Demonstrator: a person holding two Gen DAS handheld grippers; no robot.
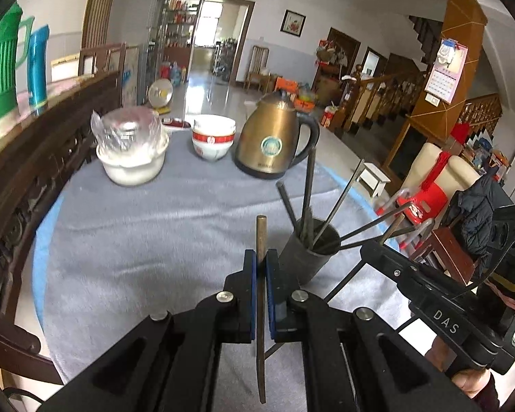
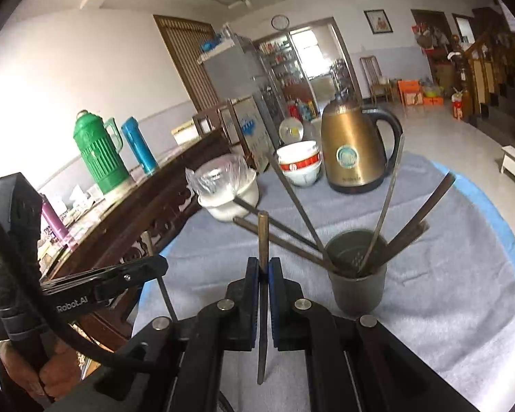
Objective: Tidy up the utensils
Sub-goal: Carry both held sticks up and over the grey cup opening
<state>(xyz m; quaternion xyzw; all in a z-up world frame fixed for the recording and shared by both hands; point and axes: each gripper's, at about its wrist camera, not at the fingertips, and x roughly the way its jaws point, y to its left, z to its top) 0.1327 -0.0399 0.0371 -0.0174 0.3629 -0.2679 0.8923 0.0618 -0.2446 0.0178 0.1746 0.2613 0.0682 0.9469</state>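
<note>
Right claw clamping one chopstick; dark cup of chopsticks beside it, grey cloth beneath

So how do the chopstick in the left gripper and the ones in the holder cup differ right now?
The left gripper is shut on one chopstick, clear of the table; the chopsticks in the cup stand loose in the dark holder cup. The gripped one looks brownish and points straight along the fingers; the cup's look darker and splay outward. All are long, thin sticks.

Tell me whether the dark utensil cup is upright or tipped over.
Upright. The cup stands on its base on the grey cloth, mouth upward, with chopsticks fanning out of it.
</note>
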